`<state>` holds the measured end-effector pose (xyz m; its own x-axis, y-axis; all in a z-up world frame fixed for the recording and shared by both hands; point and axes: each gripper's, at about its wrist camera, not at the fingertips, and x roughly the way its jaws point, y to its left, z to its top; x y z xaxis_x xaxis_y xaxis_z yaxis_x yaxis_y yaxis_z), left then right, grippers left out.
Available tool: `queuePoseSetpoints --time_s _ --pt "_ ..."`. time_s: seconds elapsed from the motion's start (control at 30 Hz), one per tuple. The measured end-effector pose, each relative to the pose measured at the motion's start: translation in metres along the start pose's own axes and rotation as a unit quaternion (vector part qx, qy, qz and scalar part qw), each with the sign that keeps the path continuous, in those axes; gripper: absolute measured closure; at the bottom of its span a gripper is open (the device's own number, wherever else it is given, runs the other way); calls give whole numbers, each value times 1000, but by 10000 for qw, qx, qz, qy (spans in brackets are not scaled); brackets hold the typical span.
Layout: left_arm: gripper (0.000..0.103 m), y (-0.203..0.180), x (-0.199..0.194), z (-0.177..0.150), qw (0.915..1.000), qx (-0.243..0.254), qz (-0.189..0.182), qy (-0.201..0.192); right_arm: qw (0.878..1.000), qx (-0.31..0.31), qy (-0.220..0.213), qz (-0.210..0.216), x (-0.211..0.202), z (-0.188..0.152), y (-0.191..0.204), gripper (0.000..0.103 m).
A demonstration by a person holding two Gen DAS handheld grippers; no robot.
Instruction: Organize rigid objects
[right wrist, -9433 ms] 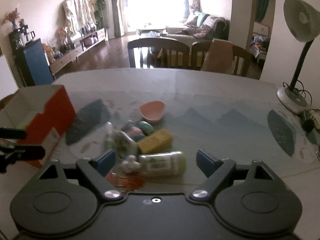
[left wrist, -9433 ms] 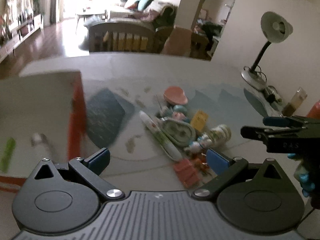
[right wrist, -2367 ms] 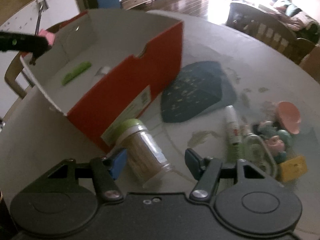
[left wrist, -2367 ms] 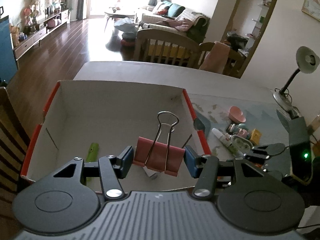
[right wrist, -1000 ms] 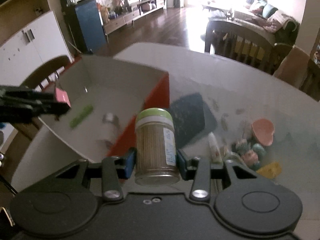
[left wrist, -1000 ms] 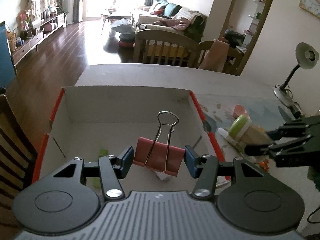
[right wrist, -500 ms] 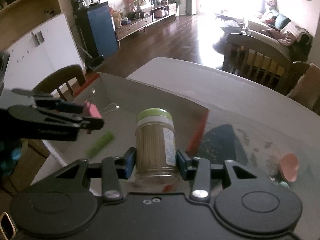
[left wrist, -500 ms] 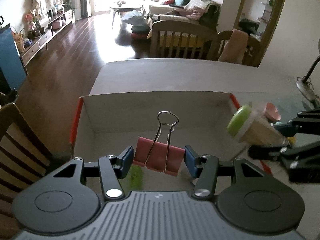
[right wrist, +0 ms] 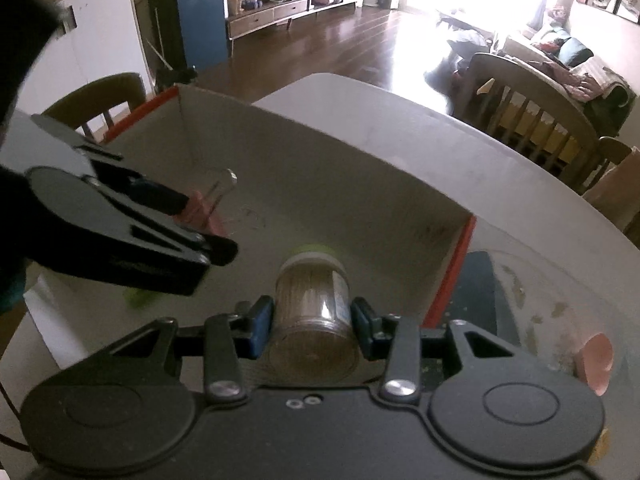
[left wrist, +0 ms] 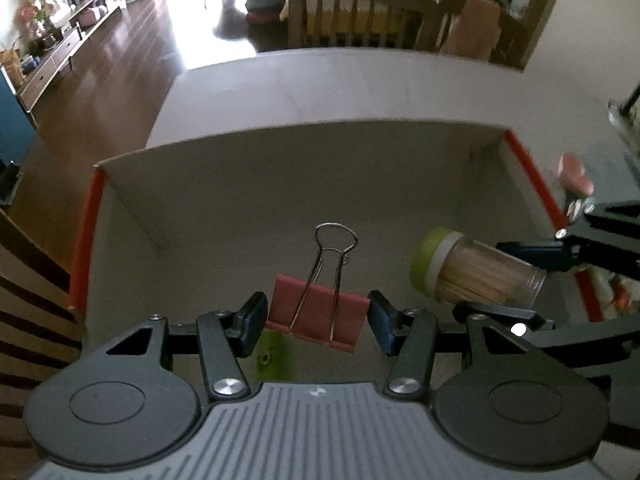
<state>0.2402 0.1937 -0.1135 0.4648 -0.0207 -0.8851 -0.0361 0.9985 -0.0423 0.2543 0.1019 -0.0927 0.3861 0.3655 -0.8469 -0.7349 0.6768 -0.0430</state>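
Observation:
My left gripper is shut on a pink binder clip with its wire handles up, held over the open cardboard box. My right gripper is shut on a clear toothpick jar with a green lid, tilted lid-forward over the box. In the left wrist view the jar comes in from the right, lid pointing left. In the right wrist view the left gripper with the clip sits at the left. A green item lies on the box floor.
The box has red outer edges and stands on a round grey table. A pink dish and a dark mat lie right of the box. Wooden chairs stand around the table.
My right gripper has carried the jar further over the box and tipped it lid-forward and down. My left gripper still holds the clip and has shifted closer to the box interior.

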Motion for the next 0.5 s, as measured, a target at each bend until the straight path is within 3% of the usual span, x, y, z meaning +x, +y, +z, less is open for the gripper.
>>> queuePoseSetpoints --time_s 0.33,0.5 --pt "49 -13 26 -8 9974 321 -70 636 9998 -36 191 32 7 -6 6 61" --pt "49 -12 26 -12 9971 228 -50 729 9999 -6 100 49 -1 -5 8 61"
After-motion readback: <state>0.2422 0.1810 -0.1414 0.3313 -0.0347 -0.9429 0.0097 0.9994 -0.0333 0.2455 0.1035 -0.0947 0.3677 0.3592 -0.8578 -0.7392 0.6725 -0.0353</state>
